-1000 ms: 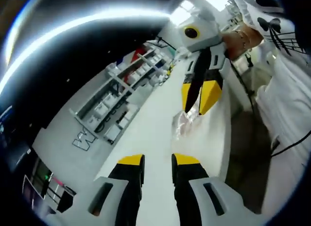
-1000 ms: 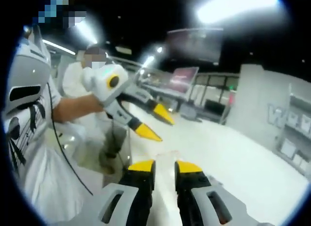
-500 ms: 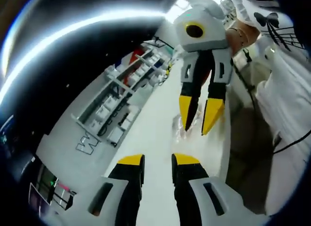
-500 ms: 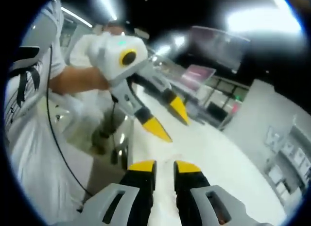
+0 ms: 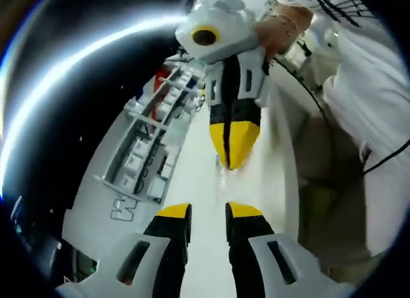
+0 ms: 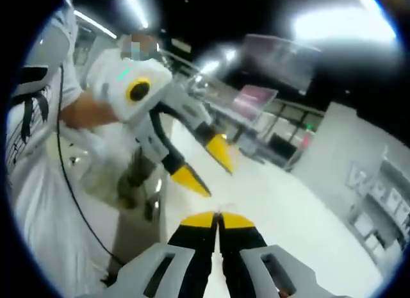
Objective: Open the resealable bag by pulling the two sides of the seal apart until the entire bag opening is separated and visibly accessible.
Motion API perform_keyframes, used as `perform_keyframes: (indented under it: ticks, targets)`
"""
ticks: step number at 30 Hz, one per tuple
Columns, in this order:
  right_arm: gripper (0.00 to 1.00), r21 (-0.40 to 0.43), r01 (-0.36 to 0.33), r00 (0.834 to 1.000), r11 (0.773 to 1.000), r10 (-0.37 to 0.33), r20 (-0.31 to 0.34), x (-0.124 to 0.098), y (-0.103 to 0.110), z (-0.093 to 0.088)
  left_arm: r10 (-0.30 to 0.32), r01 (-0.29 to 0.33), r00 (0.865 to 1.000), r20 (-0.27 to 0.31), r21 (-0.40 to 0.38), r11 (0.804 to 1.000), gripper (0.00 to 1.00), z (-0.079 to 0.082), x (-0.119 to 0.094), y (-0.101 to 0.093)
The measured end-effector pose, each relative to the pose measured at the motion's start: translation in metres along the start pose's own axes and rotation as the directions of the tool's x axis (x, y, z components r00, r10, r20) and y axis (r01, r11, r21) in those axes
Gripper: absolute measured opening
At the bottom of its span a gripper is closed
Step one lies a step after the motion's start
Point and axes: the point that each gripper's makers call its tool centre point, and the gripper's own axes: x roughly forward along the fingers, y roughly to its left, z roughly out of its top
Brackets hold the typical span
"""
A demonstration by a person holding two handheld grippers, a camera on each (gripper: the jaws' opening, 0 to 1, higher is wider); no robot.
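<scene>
In the left gripper view my right gripper reaches down from the top, its yellow jaws pressed together over the white table. The clear resealable bag is only a faint scrap of film at those tips, blurred by motion. My left gripper is open just short of them with nothing between its jaws. The right gripper view has the right gripper shut, with a sliver of the bag at its tips. Beyond it the left gripper hangs open above the table.
Grey shelving with white bins runs along the table's far side. A person in a white shirt stands at the table's near edge and also fills the left of the right gripper view, the shirt close by. A grey wall stands behind.
The right gripper's jaws have gone from apart to pressed together, closing where the bag lay between them. It has also moved closer to the left gripper, which stays open.
</scene>
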Motion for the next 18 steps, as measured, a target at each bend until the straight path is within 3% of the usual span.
perform_keyframes:
  ticks: [5,11,18]
  targets:
    - [0.0,0.086,0.041,0.998,0.995,-0.045,0.049,-0.009,-0.015,0.005,-0.013,0.014,1.0,-0.008,0.069,0.998,0.16,0.001,0.007,-0.005]
    - [0.0,0.15,0.043,0.995,0.988,-0.056,0.081,-0.014,-0.021,0.008,0.04,-0.038,0.999,-0.014,0.129,0.991,0.15,0.004,0.013,0.005]
    - [0.0,0.18,0.048,0.993,0.983,-0.066,0.098,-0.015,-0.022,0.009,0.055,-0.054,0.998,0.003,0.244,0.968,0.04,0.016,0.021,0.003]
